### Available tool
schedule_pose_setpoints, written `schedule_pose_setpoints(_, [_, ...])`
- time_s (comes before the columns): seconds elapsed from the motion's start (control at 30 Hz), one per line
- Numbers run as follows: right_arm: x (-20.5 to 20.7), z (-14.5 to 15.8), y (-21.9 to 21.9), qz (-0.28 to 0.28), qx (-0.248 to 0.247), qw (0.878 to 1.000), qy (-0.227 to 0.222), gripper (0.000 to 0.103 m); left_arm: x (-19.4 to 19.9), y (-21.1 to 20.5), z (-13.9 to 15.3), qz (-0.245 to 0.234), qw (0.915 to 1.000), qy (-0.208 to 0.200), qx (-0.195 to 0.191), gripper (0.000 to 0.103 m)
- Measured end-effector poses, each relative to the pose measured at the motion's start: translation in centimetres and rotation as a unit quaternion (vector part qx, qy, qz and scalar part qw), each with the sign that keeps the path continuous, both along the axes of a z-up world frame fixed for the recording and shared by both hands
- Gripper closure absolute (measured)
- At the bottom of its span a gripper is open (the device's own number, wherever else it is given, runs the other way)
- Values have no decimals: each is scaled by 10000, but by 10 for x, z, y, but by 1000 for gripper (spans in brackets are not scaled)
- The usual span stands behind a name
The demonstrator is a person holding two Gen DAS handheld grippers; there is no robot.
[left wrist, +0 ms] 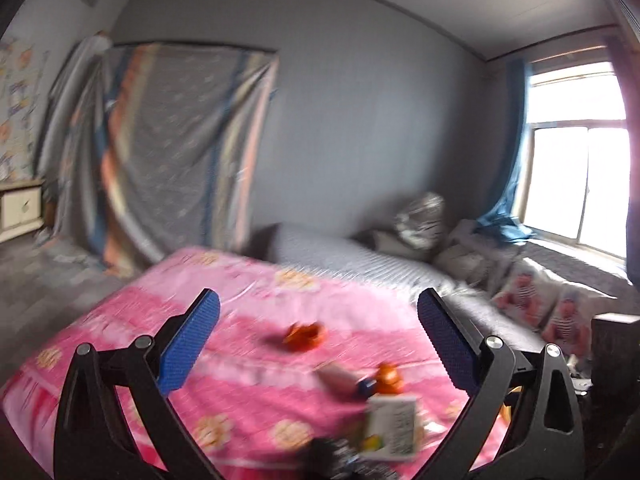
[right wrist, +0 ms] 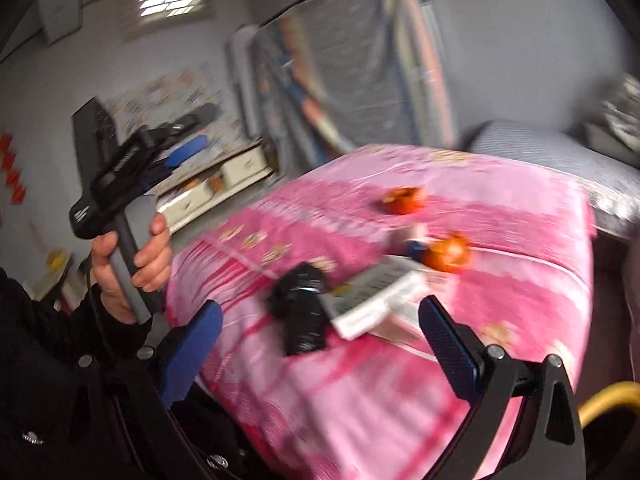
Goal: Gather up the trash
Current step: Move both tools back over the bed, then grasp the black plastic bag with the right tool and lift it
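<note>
Trash lies on a pink flowered cloth (left wrist: 120, 320) (right wrist: 400, 380) over a table. There are two orange peel pieces (left wrist: 304, 336) (left wrist: 388, 378) (right wrist: 404, 200) (right wrist: 448, 254), a small tube-like item (left wrist: 340, 382) (right wrist: 412, 240), a white carton (left wrist: 394, 428) (right wrist: 380, 296) and a crumpled black bag (left wrist: 332, 456) (right wrist: 300, 312). My left gripper (left wrist: 318, 344) is open and empty, above the cloth's near side; it also shows in the right wrist view (right wrist: 192, 136), held in a hand. My right gripper (right wrist: 320, 344) is open and empty, just short of the black bag and carton. Both views are blurred.
A grey bed (left wrist: 360, 256) with pillows (left wrist: 532, 300) stands behind the table under a window (left wrist: 576, 152). A patterned sheet (left wrist: 168, 152) hangs on the back wall. A low white cabinet (left wrist: 20, 208) stands at left. A yellow rim (right wrist: 608, 404) shows at lower right.
</note>
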State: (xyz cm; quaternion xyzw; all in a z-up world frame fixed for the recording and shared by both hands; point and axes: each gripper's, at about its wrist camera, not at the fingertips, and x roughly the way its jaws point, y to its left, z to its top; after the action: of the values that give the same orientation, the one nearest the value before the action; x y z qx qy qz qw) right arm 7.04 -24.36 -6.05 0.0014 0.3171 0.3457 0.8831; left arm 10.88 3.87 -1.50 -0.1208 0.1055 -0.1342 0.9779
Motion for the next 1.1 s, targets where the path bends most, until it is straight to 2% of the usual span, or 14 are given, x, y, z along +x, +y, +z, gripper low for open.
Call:
schedule_pose_setpoints(0.13, [34,-15,75,672,-613,9948,453,11,3,44,-26,202,9972,567,-455,8])
schedule_pose_setpoints(0.23, [54,-33,108,802,-1022,9883,799,19,0,62,-34,342,9952,665,-630,8])
schedule_pose_setpoints(0.5, [94,-64,141,463,-1445,9813,1185,21,7,70,-40,363,9964,652,-392,8])
schedule_pose_setpoints(0.6, [109,-79,147,373,-1623,9764,1373,28,9,69,-42,300,9959,776,-369,8])
schedule_pose_setpoints(0.7, [112,-87,148,379,-1634,9735,1556,42,9,68,-42,345,9953,862,-266,8])
schedule_pose_setpoints(0.77, [113,-88,145,320,-1575,9740,1599,64,8,67,-41,376,9951,890,-192,8])
schedule_pose_setpoints(0.8, [113,-89,142,285,-1553,9743,1607,66,8,66,-41,371,9950,910,-153,8])
schedule_pose_setpoints(0.83, [112,-88,140,254,-1513,9750,1609,72,8,65,-41,351,9949,938,-121,8])
schedule_pose_setpoints(0.97, [102,-83,126,223,-1267,9791,1577,76,11,54,-40,165,9944,1044,-18,8])
schedule_pose_setpoints(1.1, [86,-61,95,153,-652,9870,1462,76,15,38,-42,-162,9925,1209,96,8])
